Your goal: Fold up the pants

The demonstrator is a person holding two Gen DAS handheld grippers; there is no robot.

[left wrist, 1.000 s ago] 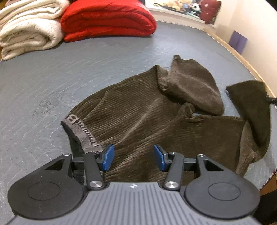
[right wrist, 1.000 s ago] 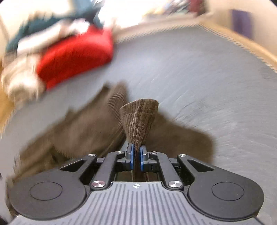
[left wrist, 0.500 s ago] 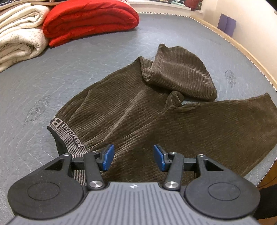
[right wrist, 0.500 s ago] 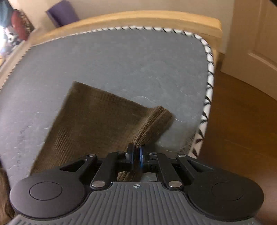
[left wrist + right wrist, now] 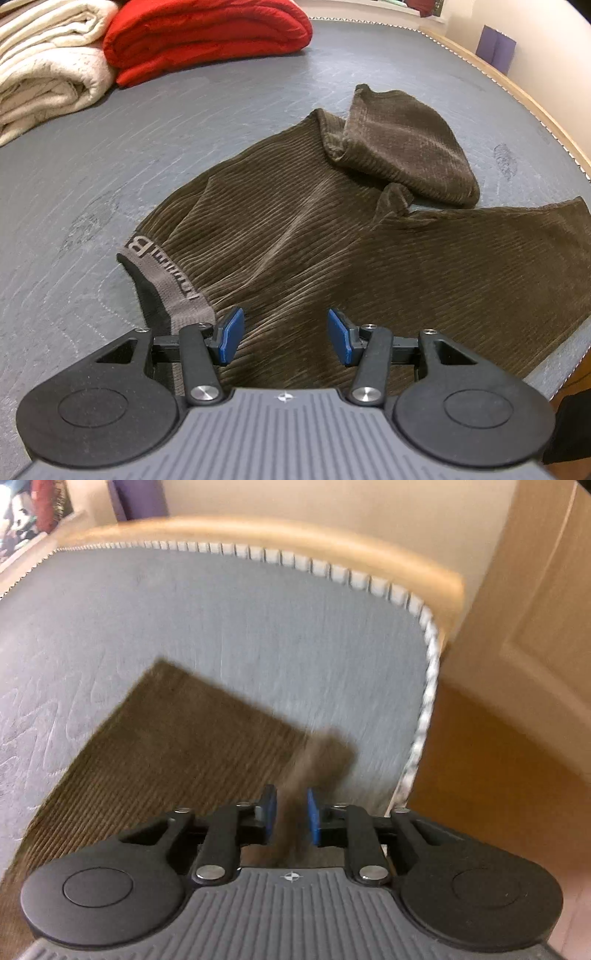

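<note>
Pants (image 5: 332,258) lie spread on the bed's grey cover (image 5: 110,155). Your left gripper (image 5: 284,338) hangs over the waistband (image 5: 166,277), jaws spread. Your right gripper (image 5: 290,819) has just been opening, the leg cuff (image 5: 321,753) loose between its jaws.

Bare mattress (image 5: 184,155) left of pants (image 5: 332,251); folded blankets (image 5: 155,40) block far corner.
</note>
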